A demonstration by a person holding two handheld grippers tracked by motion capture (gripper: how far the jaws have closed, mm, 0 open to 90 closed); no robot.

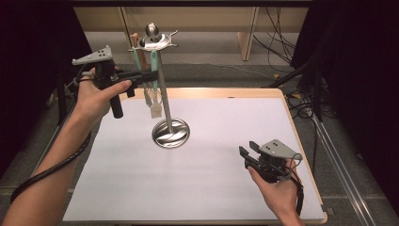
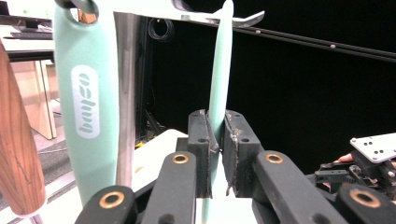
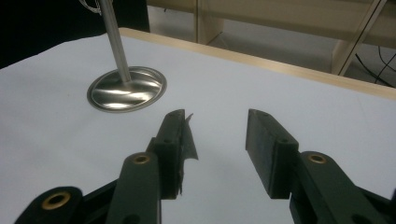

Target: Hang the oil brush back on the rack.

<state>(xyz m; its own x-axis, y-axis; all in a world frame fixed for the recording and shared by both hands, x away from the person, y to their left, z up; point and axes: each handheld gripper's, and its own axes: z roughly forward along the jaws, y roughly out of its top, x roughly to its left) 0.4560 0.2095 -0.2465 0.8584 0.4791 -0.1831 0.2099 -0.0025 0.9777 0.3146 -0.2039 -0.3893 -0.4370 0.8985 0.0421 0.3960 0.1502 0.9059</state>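
High view above the near edge, facing forward and down on the worktop, gripper views riding low and close behind their jaws, steel stand shared by all three.

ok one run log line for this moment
left gripper: shut on hanging mint-green utensil handle | right gripper: open over table | steel rack stand: upright

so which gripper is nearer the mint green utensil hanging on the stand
Left. The left gripper is shut on the handle of the mint green utensil hanging from the stand. The right gripper sits open low over the table's near right part, well apart from it.
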